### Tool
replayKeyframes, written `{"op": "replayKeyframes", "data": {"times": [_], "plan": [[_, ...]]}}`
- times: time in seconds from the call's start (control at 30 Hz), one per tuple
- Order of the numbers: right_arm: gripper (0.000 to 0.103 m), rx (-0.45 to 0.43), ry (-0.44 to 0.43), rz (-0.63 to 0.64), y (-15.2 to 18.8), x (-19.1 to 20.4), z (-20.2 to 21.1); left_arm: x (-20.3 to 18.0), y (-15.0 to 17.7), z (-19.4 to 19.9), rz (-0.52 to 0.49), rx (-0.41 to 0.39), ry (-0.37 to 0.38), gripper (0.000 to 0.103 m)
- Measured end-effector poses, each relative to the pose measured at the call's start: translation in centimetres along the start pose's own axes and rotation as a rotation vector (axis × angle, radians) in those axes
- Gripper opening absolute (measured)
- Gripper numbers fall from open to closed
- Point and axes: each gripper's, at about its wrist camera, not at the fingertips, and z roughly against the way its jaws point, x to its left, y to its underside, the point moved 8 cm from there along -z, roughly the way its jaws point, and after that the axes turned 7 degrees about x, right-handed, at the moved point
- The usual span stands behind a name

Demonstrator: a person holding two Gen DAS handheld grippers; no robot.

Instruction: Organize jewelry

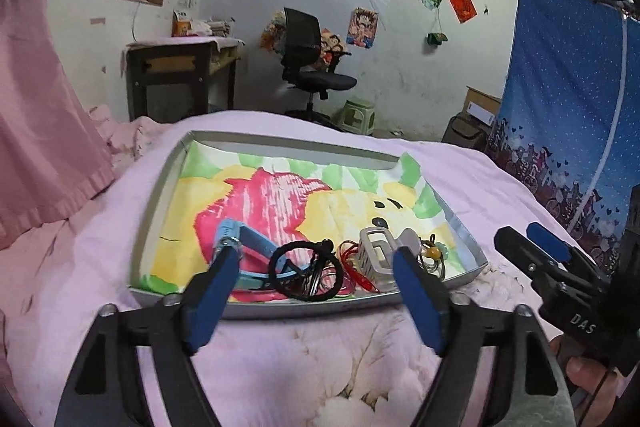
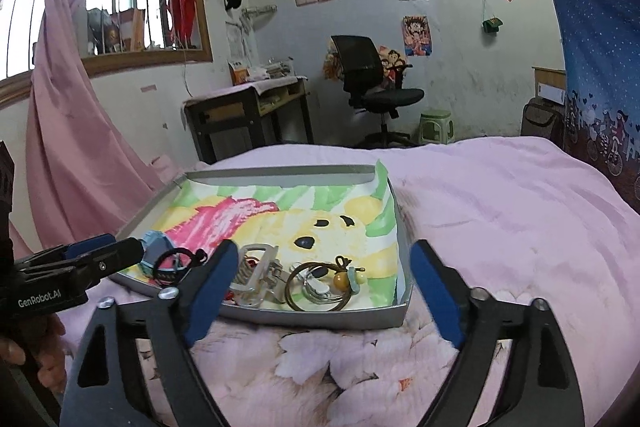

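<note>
On pink quilt [image 2: 500,187]: shallow grey tray [image 2: 320,319], round metal bangles [image 2: 316,291], black elastic loop [image 1: 306,273].

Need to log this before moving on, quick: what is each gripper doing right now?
Left gripper: open, holding nothing, above the near edge of the tray.
Right gripper: open, holding nothing, over the same tray edge.

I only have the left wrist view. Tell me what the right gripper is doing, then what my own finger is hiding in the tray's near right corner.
Observer: The right gripper is open, with nothing gripped between its fingers.
Operator: Now that corner of the tray.
Observer: A brown bangle lies flat there, close to the tray front wall, with a thinner silvery ring inside it.
</note>
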Motion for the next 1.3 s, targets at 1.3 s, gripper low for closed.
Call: {"op": "replayKeyframes", "data": {"times": [1.3], "plan": [[0.102, -0.102, -0.087, 0.061, 5.1, 2.7, 10.6, 1.4, 7.3, 10.3, -0.011, -0.172, -0.157, 0.099]]}}
